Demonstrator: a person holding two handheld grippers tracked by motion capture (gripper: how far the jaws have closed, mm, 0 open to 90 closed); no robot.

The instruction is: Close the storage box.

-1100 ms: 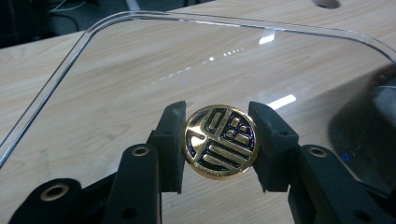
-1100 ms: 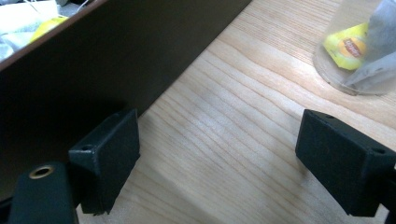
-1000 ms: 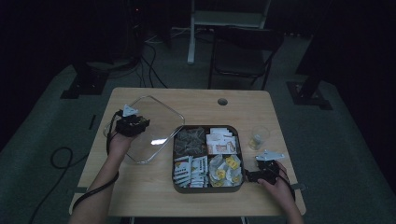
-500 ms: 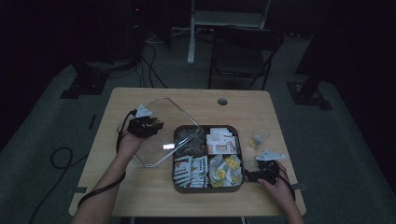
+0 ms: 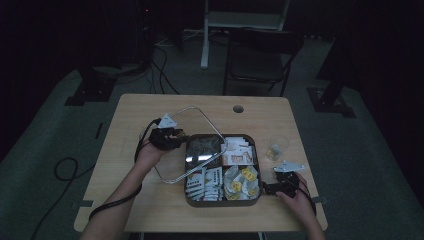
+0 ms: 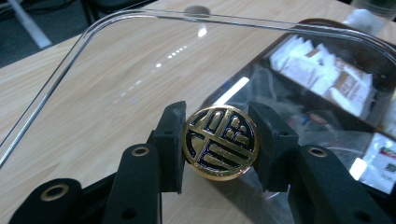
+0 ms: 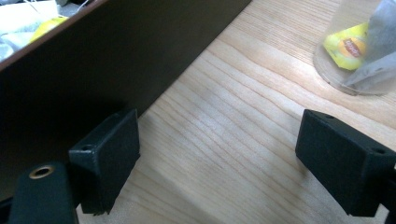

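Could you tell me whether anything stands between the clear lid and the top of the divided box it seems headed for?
Nothing visible does. The left tool grips the clear lid by its gold round knob, and the lid already hangs tilted over the box's left part. The packets in the compartments look level with or below the rim, and the right tool sits outside the box's right wall.

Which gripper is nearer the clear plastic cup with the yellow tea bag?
Right. The right gripper sits just below the clear plastic cup, beside the tray's corner; the left gripper is across the tray, clamping the lid's knob.
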